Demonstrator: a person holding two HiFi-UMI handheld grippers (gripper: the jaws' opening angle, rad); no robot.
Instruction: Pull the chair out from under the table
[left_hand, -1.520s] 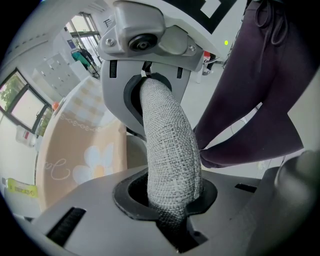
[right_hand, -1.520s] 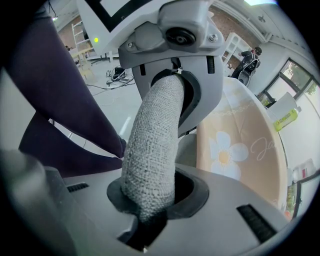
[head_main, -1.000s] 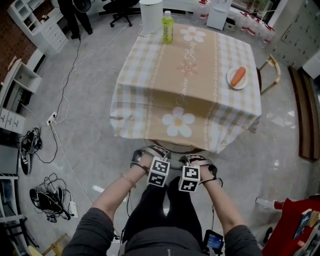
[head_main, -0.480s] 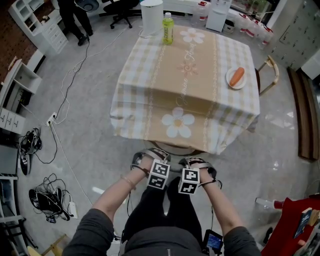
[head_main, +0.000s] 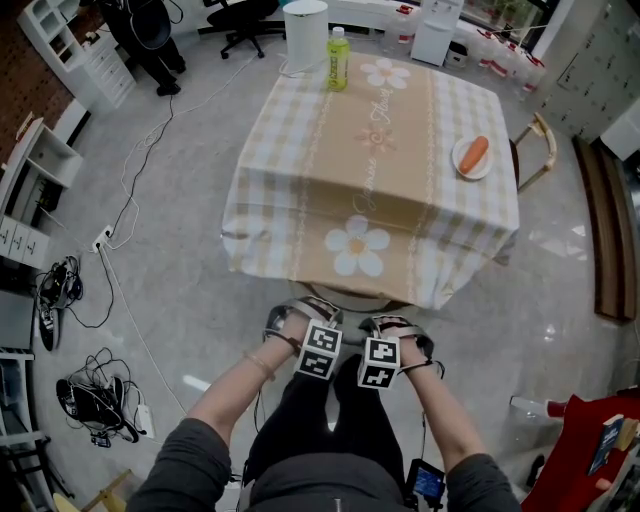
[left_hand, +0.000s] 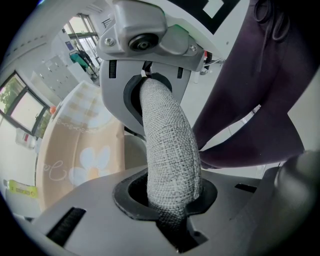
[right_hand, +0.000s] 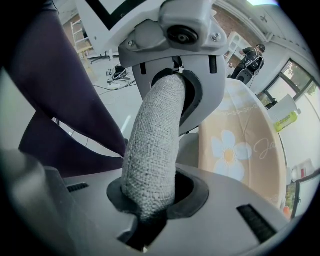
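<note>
Grips the woven grey back rail (left_hand: 170, 125) of the chair (head_main: 350, 299) with the left tongs (left_hand: 162, 147), jaws closed partway and pressed onto the padded rail (no gap visible on either side). Grips the same rail with the right tongs (right_hand: 157, 142) in the same manner, just to the right of the left. Finds the chair tucked under the near edge of the surface (head_main: 300, 140), mostly hidden beneath the hanging checked tablecloth (head_main: 372, 245), with only the back exposed at the near side. Points both tongs steeply downward over the rail, presumably to straddle it from above and resist slipping off under a pull toward the near side. Uses two grips side by side near the rail's middle, probably to keep the chair from swinging while sliding. Judged step in hand: grasp complete, chair not yet clear of the cloth. For the next move, draw straight toward the near side, level with the floor (head_main: 180, 250). Avoid lifting, to prevent snagging the cloth hem and dragging the bottle (head_main: 338, 58) at the far edge or the plate (head_main: 462, 160) with the carrot (head_main: 475, 152) at the right.
</note>
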